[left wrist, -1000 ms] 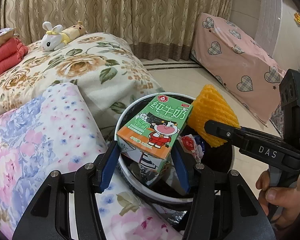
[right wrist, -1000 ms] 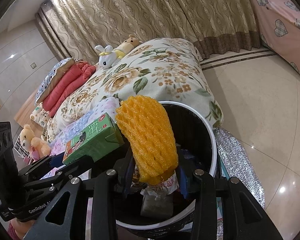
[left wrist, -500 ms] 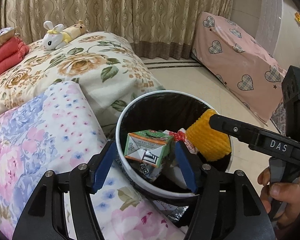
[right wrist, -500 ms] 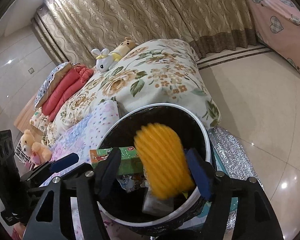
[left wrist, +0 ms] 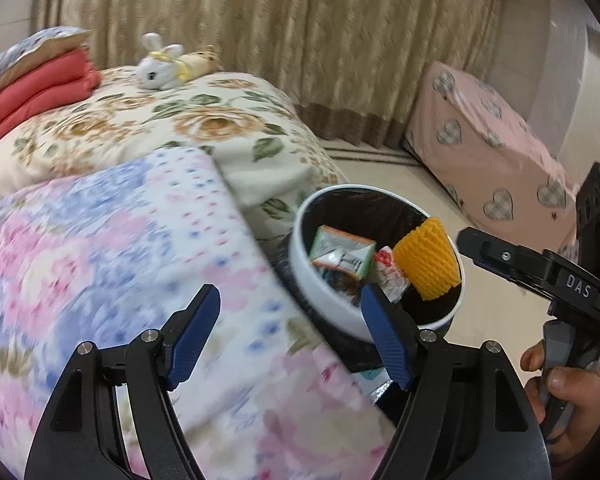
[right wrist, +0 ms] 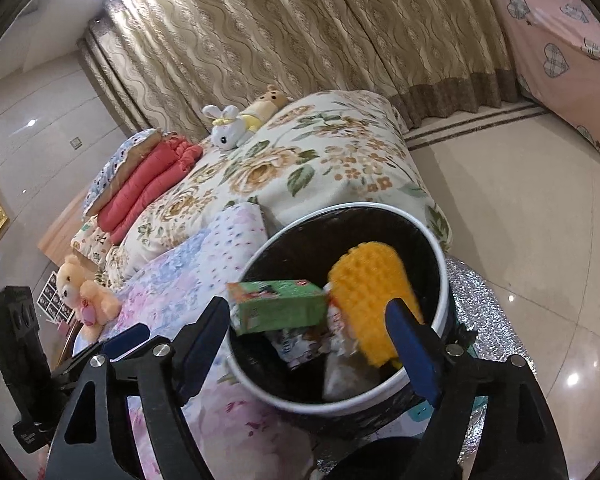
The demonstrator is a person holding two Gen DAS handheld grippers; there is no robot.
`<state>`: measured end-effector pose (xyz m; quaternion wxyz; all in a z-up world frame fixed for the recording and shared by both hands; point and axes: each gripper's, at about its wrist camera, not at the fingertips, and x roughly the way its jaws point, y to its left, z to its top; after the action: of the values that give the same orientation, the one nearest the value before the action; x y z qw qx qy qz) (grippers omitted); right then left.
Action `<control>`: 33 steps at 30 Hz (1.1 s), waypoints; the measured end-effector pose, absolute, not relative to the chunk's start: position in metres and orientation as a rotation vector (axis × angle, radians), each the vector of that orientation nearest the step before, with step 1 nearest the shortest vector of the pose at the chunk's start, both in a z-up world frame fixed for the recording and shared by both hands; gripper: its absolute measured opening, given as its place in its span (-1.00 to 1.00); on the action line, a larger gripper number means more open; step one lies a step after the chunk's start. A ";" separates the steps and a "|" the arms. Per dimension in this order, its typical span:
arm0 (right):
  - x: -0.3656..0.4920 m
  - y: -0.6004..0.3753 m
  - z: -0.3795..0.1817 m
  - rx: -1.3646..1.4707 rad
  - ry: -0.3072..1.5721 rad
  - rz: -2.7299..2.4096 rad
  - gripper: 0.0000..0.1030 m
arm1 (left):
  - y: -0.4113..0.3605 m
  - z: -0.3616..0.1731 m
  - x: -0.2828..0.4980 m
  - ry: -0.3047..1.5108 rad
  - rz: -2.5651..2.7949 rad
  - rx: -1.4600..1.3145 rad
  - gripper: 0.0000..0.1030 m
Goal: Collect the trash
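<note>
A white-rimmed trash bin [left wrist: 320, 300] [right wrist: 442, 280] with a black liner stands on the floor beside the bed. Inside it lie a green milk carton [left wrist: 342, 254] [right wrist: 280, 308], a yellow foam fruit net [left wrist: 428, 264] [right wrist: 372, 296] and some wrappers. My left gripper [left wrist: 292, 332] hovers over the pastel blanket, left of the bin, its jaws opening and empty. My right gripper [right wrist: 308, 344] sits above the bin's near rim, jaws opening, gripping nothing. A finger of the right gripper [left wrist: 532, 272] shows in the left wrist view.
A floral quilt [right wrist: 300, 168] covers the bed, with a folded pastel blanket [left wrist: 120, 240] in front, plush toys [left wrist: 172, 62] and red bedding [right wrist: 148, 184]. A pink heart-print cover [left wrist: 492, 160] lies across the tiled floor [right wrist: 520, 208]. A glittery silver mat [right wrist: 488, 328] lies under the bin.
Both grippers let go: the milk carton and the yellow foam net dropped into the bin. Both jaws widened. The left gripper swung left over the blanket; the right drew back slightly.
</note>
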<state>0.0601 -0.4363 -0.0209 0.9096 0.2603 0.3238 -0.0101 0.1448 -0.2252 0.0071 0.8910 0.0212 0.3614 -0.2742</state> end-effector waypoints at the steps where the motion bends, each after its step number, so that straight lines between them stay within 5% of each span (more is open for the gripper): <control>1: 0.057 -0.431 -0.020 0.531 0.662 -0.019 0.71 | -0.218 0.007 0.142 0.747 -0.561 0.029 0.47; 18: 0.015 -0.320 -0.018 0.399 0.573 0.070 0.86 | -0.092 -0.002 0.061 0.640 -0.334 -0.054 0.55; 27: -0.005 -0.281 0.015 0.224 0.393 0.054 1.00 | -0.057 0.024 0.024 0.459 -0.178 -0.048 1.00; 33: -0.004 -0.266 0.013 0.184 0.341 0.050 1.00 | -0.051 0.027 0.009 0.380 -0.085 -0.009 1.00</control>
<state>-0.0043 -0.2657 0.0133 0.9810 0.0913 0.1692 0.0249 0.0094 -0.0507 0.0270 0.9811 -0.0046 0.1888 -0.0423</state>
